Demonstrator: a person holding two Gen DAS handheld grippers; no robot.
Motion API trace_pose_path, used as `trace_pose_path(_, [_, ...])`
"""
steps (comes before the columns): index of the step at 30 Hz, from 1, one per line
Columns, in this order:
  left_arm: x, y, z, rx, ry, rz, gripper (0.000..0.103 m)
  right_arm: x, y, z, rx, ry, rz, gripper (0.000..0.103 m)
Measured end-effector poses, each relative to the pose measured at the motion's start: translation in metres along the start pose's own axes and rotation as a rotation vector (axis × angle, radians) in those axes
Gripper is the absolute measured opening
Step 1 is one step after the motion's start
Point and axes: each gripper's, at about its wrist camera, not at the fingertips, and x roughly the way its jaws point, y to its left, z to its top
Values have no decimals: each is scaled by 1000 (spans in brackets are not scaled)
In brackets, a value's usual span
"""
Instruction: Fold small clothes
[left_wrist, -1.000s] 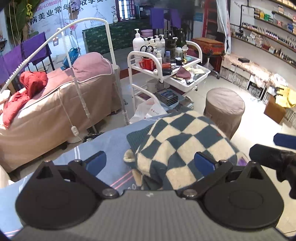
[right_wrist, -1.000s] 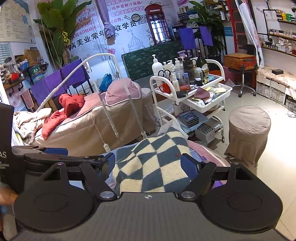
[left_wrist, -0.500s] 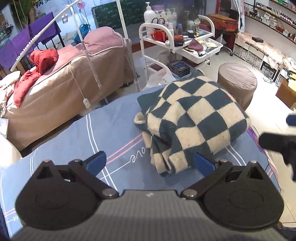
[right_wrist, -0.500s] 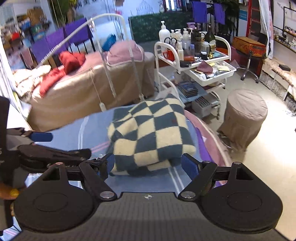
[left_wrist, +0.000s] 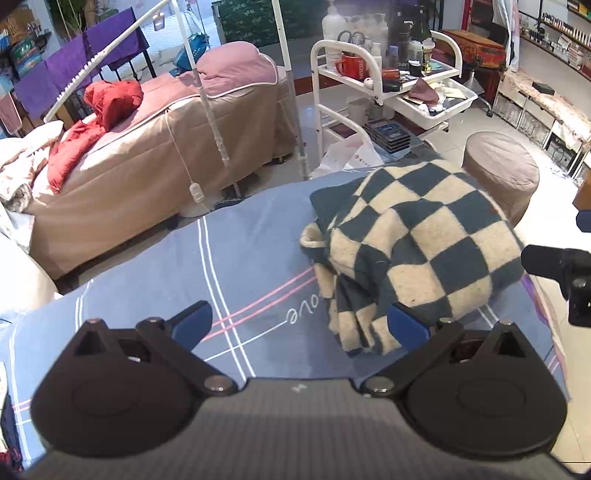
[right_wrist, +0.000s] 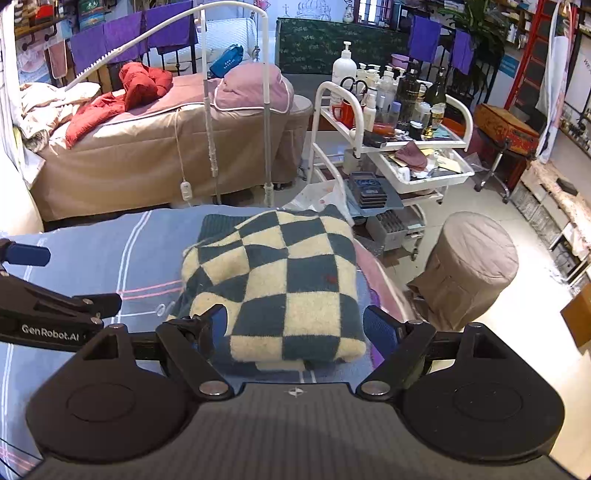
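Two pairs of tongs are in view, both spread wide with nothing between their blue pads. The left tongs (left_wrist: 299, 325) hover over bare striped sheet, their right pad just beside the near-left corner of the one garment here, a folded checked sweater (left_wrist: 424, 251). The right tongs (right_wrist: 295, 325) straddle the near edge of that same sweater (right_wrist: 280, 280); the left finger (right_wrist: 207, 325) overlaps its cream-and-teal corner in the picture, and whether it touches the knit I cannot tell.

One sweater, then, lying folded in a thick bundle on the right part of the worktop (left_wrist: 236, 258), which is covered by a blue sheet with white and pink stripes and some lettering. In the left wrist view several layered edges show along the bundle's left side; in the right wrist view the front fold is rounded and neat.

Beyond the worktop stands one massage bed (right_wrist: 155, 155) draped in tan, with one pink cushion (right_wrist: 251, 88) at its head and one red jacket (right_wrist: 129, 92) heaped on it. One white trolley (right_wrist: 391, 147), crowded with bottles and a red mug, stands to the right of the bed. One round covered stool (right_wrist: 472, 266) sits on the floor near the trolley.
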Motion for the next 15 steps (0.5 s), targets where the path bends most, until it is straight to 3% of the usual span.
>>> trace_pose_path(10, [2,-6,-2,20,-5,31,103,4,-3,2,16,13,8,103])
trace_pose_path(15, [-3,0,-4,-30,-47,-27,100,5,-3,0,35,22,16,103])
